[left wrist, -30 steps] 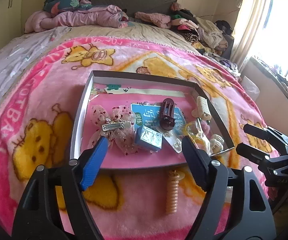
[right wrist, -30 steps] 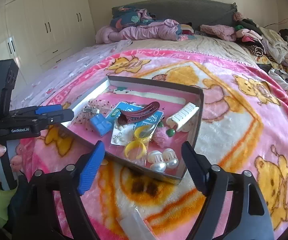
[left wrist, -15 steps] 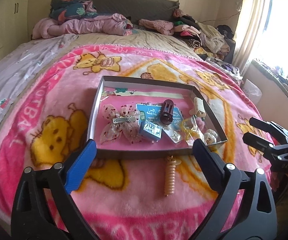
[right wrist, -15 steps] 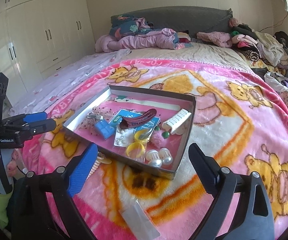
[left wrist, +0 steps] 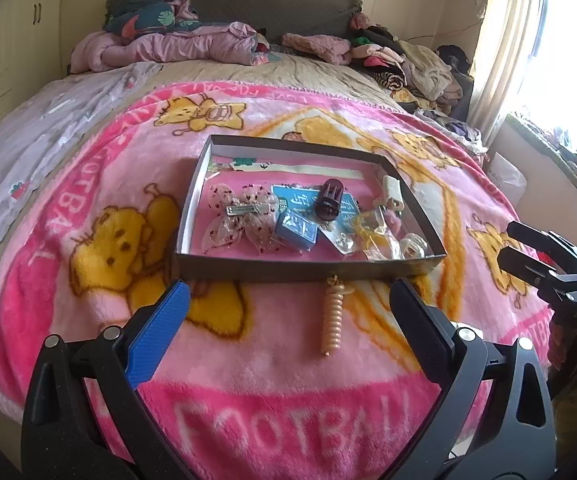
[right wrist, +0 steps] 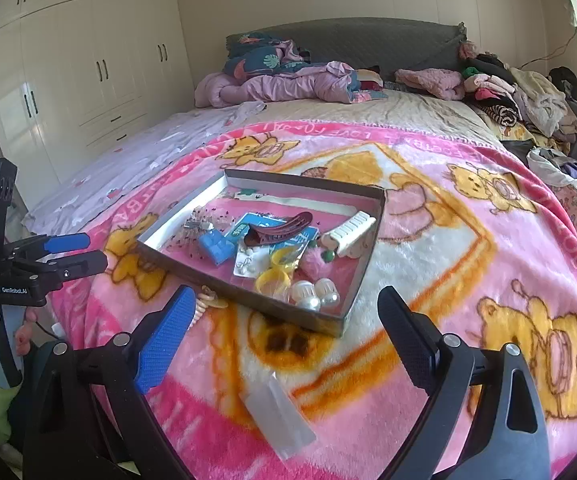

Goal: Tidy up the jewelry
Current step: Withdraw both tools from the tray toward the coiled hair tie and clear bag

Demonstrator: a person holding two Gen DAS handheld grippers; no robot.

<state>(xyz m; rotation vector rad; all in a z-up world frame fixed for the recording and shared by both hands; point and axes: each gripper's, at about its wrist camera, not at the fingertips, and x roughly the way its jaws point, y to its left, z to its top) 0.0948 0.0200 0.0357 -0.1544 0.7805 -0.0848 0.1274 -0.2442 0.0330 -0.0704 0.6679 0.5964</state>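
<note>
On the bed, a pink cartoon-bear fleece blanket (left wrist: 100,184) carries one shallow grey cardboard tray (left wrist: 308,270) of hair accessories. One peach spiral hair tie (left wrist: 333,316) lies just near of it; light and springy, probably best pinched mid-coil. One clear plastic sleeve (right wrist: 278,420) lies nearer. The left gripper (left wrist: 284,322) and right gripper (right wrist: 284,328) both gape wide, empty.

**Materials and finish, as observed**

Blanket (left wrist: 100,208): fleecy pink cloth, matt, deep pile. Tray (left wrist: 308,270): matt grey cardboard walls. Claw clip (right wrist: 278,230): glossy dark-red plastic. Pearl clips (right wrist: 316,294): shiny, pearly. Spiral hair tie (left wrist: 332,320): smooth glossy plastic. Left gripper (left wrist: 284,320): matt black plastic, one blue textured pad.
</note>
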